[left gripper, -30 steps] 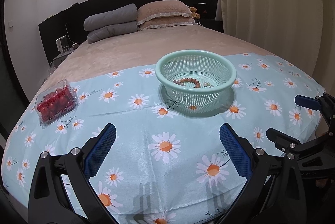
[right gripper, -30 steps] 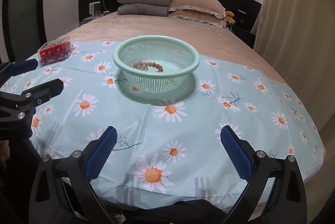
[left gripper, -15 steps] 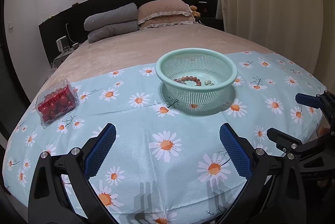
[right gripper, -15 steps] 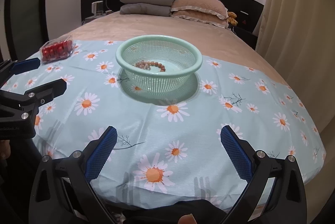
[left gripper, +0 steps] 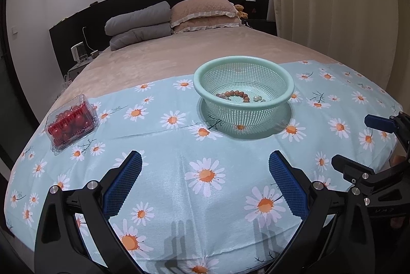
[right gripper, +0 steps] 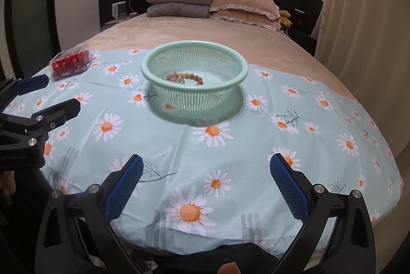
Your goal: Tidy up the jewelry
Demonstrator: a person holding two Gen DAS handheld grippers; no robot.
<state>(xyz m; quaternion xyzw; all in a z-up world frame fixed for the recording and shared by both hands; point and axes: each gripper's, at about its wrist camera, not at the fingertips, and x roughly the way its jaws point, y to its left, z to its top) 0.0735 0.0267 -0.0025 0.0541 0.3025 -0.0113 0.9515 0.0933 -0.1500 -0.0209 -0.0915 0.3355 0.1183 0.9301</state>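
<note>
While both claws hover wide open and empty at the near edge of the bed, waiting short of the basket [left gripper: 243, 97]. Left gripper [left gripper: 205, 183] and right gripper [right gripper: 206, 184] spread to full gape, blue pads facing each other, nothing between them; each also seen from the side in the other's view.

Inside the basket, on its floor: bead bracelet [left gripper: 234, 95] of brown round beads, coiled loosely, and just beside it toward the basket's right, a small pale pearl piece [left gripper: 258, 99], too small to tell apart further. Basket standing upright on the daisy cloth [left gripper: 205, 176], near the cloth's far edge. Well left of the basket, a clear box of red fruit [left gripper: 70, 121]; far behind the basket, pillows [left gripper: 205, 15].

Likely handling: bracelet light, limp, apt to drape and swing, beads hard and somewhat slippery against the pads. Best taken by pinching across a few beads where the strand lies clear of the basket wall, reaching down over the rim. Pearl piece probably delicate and easy to drop through a loose grip. Basket itself light, liable to slide or tip if nudged.
</note>
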